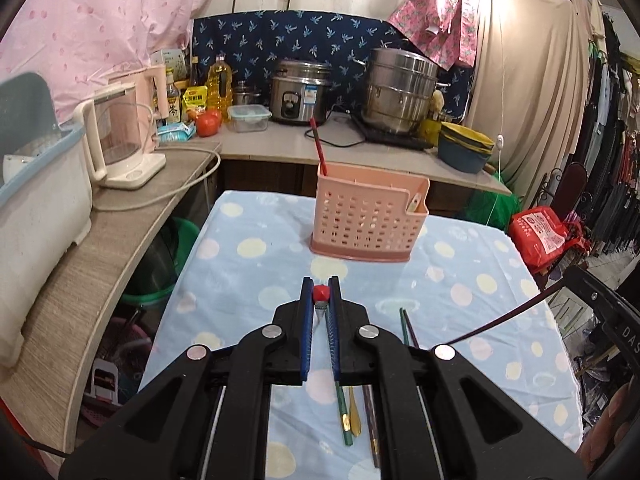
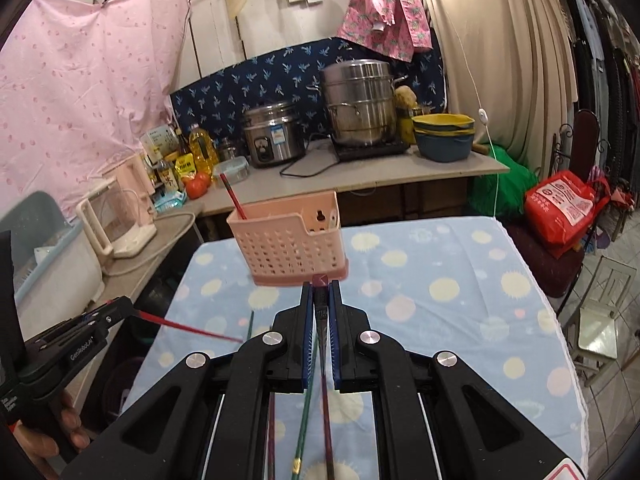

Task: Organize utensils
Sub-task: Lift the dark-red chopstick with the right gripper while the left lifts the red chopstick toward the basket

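While both grippers are clenched on chopsticks, the left gripper pinches a red chopstick and the right gripper a dark chopstick. At twelve o'clock stands the pink holder. Each thin stick could swivel between the pads, miss the rim and drop on the spotted cloth.

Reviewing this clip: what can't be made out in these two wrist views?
- Left gripper, left wrist view: its fingers hide most of the red chopstick it clamps; only the end shows.
- Right gripper, right wrist view: the dark chopstick runs off the bottom edge.
- Pink holder: its walls hide the lower contents.
- Bottle labels on the counter: too small to read.
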Available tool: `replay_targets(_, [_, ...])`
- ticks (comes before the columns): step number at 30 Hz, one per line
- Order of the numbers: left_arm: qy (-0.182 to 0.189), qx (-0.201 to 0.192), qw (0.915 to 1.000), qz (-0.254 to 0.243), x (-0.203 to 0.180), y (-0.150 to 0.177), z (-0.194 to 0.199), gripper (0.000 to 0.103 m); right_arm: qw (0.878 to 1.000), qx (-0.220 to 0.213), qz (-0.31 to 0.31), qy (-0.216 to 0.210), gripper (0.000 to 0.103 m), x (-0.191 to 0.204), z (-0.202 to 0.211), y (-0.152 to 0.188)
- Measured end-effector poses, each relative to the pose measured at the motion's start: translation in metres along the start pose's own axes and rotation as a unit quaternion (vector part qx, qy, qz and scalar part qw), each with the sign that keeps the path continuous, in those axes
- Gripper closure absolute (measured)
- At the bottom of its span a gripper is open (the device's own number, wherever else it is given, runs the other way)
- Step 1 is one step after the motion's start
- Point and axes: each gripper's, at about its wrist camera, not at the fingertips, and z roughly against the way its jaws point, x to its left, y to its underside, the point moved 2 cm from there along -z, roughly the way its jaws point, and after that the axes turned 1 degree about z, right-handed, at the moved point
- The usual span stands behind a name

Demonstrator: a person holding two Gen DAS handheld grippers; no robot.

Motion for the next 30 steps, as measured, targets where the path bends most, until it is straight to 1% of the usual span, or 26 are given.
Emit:
replay_targets(10, [0.005,-0.025,0.9997,0.003,-0.007,-0.04,-0.01,0.096,1.0,-0.024,-0.012,-0.011,0.096,0.006,-0.021,-0.041])
replay_targets(16, [0.009,-0.042,0.9991,0.008,-0.005,-0.067,-0.018,0.096,0.999,-0.045,-0.019,-0.019,0.096,0.007,-0.03,-0.07])
replay_targets(19, [0.015,-0.061,0.998,0.011,-0.006,-0.086,-0.017,0.096,0.998,-0.06,-0.021,-0.02,0.096,0.009,-0.034,-0.086])
replay_targets(23, [0.024,-0.087,0.9957,0.021,-0.007,-0.113,-0.016,0.096,0.995,-0.09,-0.03,-0.023,0.096,0.01,-0.04,-0.112])
replay_targets(30, [0.045,-0.134,0.9887,0.049,-0.006,-0.162,-0.013,0.096,0.988,-0.143,-0.053,-0.035,0.096,0.014,-0.051,-0.154])
